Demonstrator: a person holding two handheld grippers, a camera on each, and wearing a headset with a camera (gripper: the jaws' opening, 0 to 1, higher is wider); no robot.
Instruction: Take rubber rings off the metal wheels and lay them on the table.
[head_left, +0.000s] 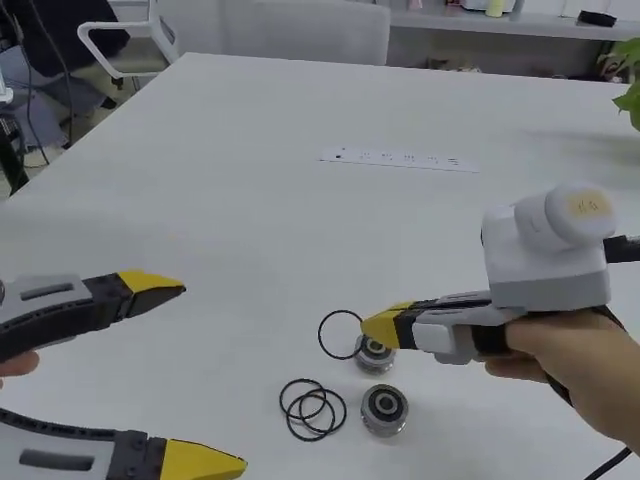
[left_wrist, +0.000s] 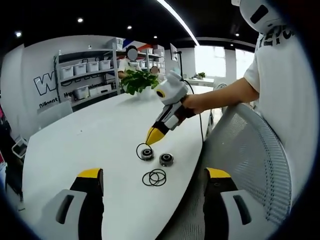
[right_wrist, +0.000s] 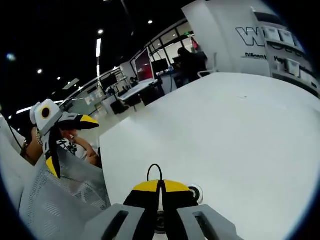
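Two metal wheels lie near the table's front edge. My right gripper (head_left: 375, 328) (right_wrist: 160, 186) is shut on a black rubber ring (head_left: 320, 334) (right_wrist: 148, 175) that loops up beside the farther wheel (head_left: 373, 352) (left_wrist: 146, 153). The nearer wheel (head_left: 384, 408) (left_wrist: 166, 159) lies flat by itself. A few loose black rings (head_left: 311, 407) (left_wrist: 154, 178) overlap on the table to the left of it. My left gripper (head_left: 190, 375) (left_wrist: 154, 173) hangs open at the lower left, well short of the rings, with nothing between its jaws.
The white table (head_left: 300, 220) stretches far ahead, with a flush power strip (head_left: 400, 158) set into its middle. A white chair (head_left: 120, 40) stands at the far left corner and a green plant (head_left: 628, 80) at the right edge.
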